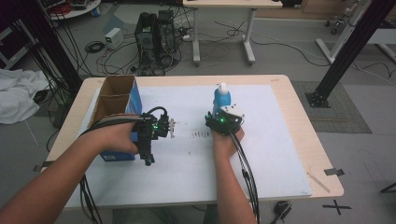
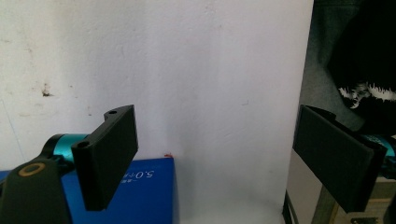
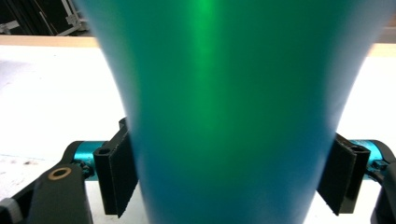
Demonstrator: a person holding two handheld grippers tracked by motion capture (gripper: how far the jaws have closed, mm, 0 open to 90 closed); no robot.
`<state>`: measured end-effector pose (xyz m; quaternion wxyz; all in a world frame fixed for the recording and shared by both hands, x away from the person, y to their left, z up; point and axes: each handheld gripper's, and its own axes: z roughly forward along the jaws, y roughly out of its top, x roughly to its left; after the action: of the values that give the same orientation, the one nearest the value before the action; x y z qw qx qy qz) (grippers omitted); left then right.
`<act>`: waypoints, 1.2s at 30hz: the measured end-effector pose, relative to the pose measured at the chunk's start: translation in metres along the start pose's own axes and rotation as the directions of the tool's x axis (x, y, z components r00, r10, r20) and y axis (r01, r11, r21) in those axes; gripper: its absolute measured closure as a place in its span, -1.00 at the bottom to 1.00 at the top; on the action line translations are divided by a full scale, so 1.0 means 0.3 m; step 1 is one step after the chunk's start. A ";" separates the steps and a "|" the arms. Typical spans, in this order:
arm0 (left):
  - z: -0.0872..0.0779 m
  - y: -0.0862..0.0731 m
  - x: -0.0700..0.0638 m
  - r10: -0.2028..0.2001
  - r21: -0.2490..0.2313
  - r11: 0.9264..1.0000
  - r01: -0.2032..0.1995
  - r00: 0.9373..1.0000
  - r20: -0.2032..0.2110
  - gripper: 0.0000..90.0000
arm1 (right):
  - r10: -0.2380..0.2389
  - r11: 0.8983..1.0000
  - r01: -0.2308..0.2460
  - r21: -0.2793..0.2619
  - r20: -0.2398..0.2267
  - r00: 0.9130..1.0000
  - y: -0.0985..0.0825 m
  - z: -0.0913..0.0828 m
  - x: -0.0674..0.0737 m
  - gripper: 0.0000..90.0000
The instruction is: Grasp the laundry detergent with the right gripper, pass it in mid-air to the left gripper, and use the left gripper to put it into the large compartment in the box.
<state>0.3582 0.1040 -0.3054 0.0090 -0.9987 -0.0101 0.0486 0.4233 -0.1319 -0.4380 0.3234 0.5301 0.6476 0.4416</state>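
Note:
A blue bottle [image 1: 221, 99] with a white cap stands upright on the white mat [image 1: 275, 140], near the middle of the table. My right gripper [image 1: 223, 116] is at its near side. In the right gripper view the bottle [image 3: 233, 93] sits between the two jaws of the right gripper [image 3: 229, 172], with both pads against its sides. My left gripper [image 1: 171, 127] hovers over the mat to the left of the bottle. Its jaws stand wide apart with nothing between them, as the left gripper view [image 2: 233, 154] shows.
An open cardboard box with blue sides [image 1: 114, 100] stands at the table's left, just behind my left hand; its blue side [image 2: 140, 191] is low in the left gripper view. Small dark marks [image 1: 201, 135] dot the mat between the grippers. Cables trail toward the near edge.

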 end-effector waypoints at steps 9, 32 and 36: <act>0.001 0.001 0.004 0.004 0.001 1.000 -0.004 1.000 0.008 -0.69 | 0.005 1.000 -0.005 0.000 -0.007 1.000 -0.001 0.002 -0.002 -0.45; 0.012 -0.005 0.008 -0.007 0.004 1.000 0.007 1.000 0.002 -0.69 | -0.022 0.999 0.023 -0.028 0.016 1.000 0.004 -0.011 0.011 -0.20; 0.016 -0.007 0.011 -0.005 0.001 1.000 0.005 1.000 0.011 -0.69 | -0.017 0.999 0.018 -0.028 0.019 1.000 0.004 -0.011 0.012 -0.18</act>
<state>0.3609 0.1061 -0.3105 0.0093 -0.9984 -0.0125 0.0541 0.4199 -0.1290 -0.4353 0.3407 0.5239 0.6428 0.4430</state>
